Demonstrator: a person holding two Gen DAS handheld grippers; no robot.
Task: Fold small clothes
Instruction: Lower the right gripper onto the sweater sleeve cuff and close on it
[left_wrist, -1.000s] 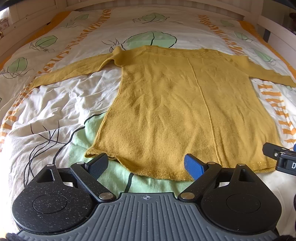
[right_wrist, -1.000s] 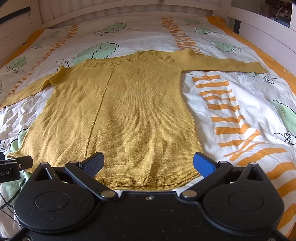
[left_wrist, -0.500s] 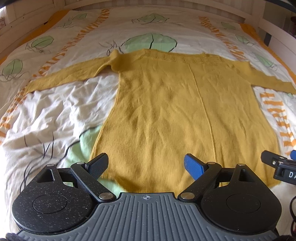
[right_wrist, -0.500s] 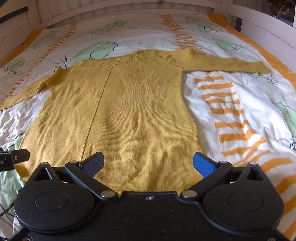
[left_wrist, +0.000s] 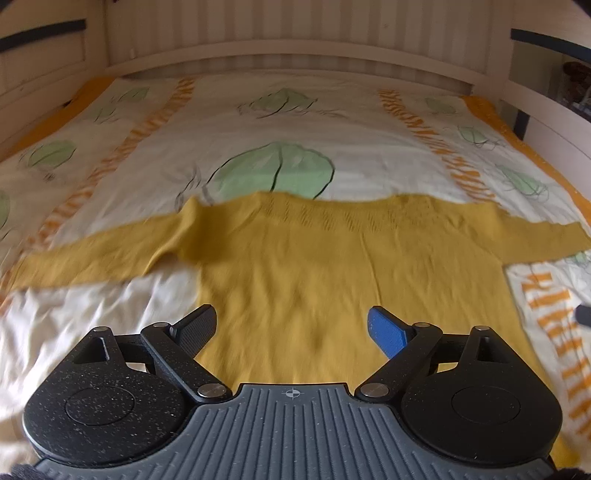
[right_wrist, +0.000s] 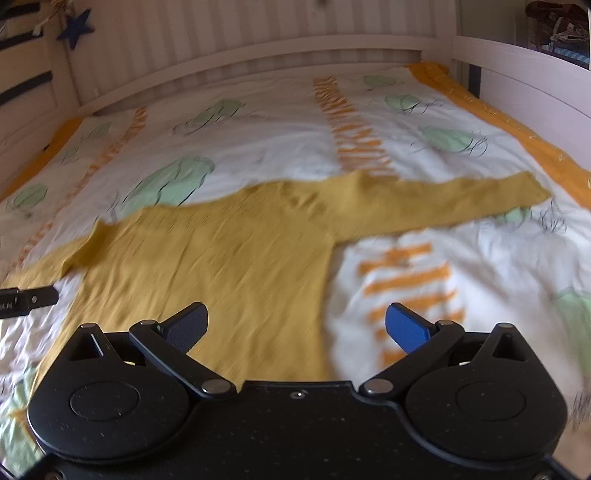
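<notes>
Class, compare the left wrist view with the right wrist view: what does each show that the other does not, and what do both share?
Left wrist only: the sweater's left sleeve along its length, and the left gripper, open. Right wrist only: a blue star hanging by the headboard, the right sleeve's cuff, and the right gripper, open. Both: the yellow sweater flat on the patterned bedspread.

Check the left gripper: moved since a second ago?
Yes. The left gripper has advanced up the yellow sweater toward the headboard: the hem near its fingers earlier is now out of view beneath it.
</notes>
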